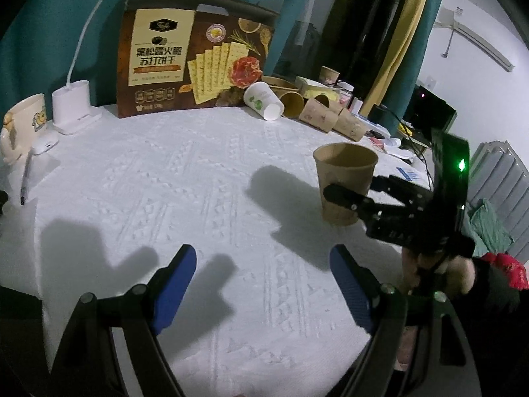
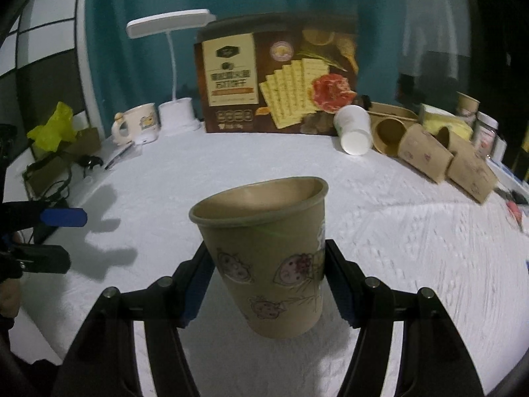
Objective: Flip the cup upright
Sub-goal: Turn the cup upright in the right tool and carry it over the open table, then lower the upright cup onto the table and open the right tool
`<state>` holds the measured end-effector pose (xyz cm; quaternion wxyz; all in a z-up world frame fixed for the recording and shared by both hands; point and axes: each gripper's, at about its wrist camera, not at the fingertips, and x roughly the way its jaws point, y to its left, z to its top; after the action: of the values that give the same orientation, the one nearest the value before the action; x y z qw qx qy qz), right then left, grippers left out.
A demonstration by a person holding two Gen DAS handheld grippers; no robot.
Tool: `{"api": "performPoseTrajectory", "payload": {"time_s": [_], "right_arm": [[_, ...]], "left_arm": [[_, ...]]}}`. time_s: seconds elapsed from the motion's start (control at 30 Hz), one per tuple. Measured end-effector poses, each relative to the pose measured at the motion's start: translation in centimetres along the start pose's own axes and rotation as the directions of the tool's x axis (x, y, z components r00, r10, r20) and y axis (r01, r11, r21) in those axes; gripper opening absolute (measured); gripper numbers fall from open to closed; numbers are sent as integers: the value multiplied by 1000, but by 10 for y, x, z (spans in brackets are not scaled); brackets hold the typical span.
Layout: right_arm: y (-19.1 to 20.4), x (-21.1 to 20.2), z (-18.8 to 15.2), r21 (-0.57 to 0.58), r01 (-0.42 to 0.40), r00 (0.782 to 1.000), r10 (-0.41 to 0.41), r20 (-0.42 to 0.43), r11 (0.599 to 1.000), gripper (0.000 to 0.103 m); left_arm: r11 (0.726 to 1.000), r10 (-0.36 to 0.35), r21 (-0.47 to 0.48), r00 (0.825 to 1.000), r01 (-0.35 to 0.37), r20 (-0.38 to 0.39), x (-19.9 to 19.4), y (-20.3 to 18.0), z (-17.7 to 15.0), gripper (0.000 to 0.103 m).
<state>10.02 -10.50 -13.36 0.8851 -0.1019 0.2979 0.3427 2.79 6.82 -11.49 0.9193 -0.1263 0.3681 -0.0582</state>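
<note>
Right wrist view: a brown kraft-paper cup point(image 2: 264, 258), tapered, with a rolled rim and printed strawberry sketches on its wall, stands mouth-up and slightly tilted between the blue ribbed pads of the right gripper point(image 2: 267, 284), which is clamped on its lower half. The cup sits toward the near right part of the table point(image 2: 396, 248), which is covered by a white cloth embossed with raised geometric rows. The cup's inside is plain, smooth brown.

From the left wrist view, the same cup point(image 1: 344, 185) appears upright near the table's right edge, with the black jointed fingers of the right gripper point(image 1: 350, 198) wrapped around its side. The left gripper point(image 1: 261, 284) hangs over the near edge of the cloth with its blue pads spread apart and nothing between them; its shadow and the cup's fall dark across the textured fabric.

Along the far edge stands a glossy brown cardboard cracker box point(image 1: 198, 53) with pictured square crackers. To its left are a white plastic desk lamp point(image 1: 79, 99) with a bent neck and flat head, and a cream ceramic mug point(image 1: 23, 125) at the far left corner. To the box's right lie a white paper cup point(image 1: 264, 96) on its side and several more brown paper cups point(image 1: 324, 112), also tipped over, mouths and bases showing. A teal curtain point(image 2: 132, 49) hangs behind the table.
</note>
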Motion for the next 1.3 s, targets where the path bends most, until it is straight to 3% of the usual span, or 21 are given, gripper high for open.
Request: {"api": "performPoseTrajectory", "payload": {"time_s": [0.4,0.47,0.67,0.87,1.3], "right_arm": [[-1,-15,-32,62,20,1000,-20,-2,998,63],[-1,-16,-34,73,31,999,-30,-10,997,68],[0,-27,-46,114,32,999,-30,-23,993,69],[0,-48,-61,170,41,999,-35,-38,985,73],[-13,-110,-93,259,118,993,-117,-17,959,75]], "left_arm": [[1000,-22,19,1000,22,-15,6,-19,-3,83],[1000,-19,24,1000,20,-16,6,-21,-4,83],[999,7,47,1000,-6,-14,3,-28,-10,83],[994,72,86,997,-72,-2,0,-34,-19,83],[992,46,120,999,-46,-1,-12,-55,-42,83]]}}
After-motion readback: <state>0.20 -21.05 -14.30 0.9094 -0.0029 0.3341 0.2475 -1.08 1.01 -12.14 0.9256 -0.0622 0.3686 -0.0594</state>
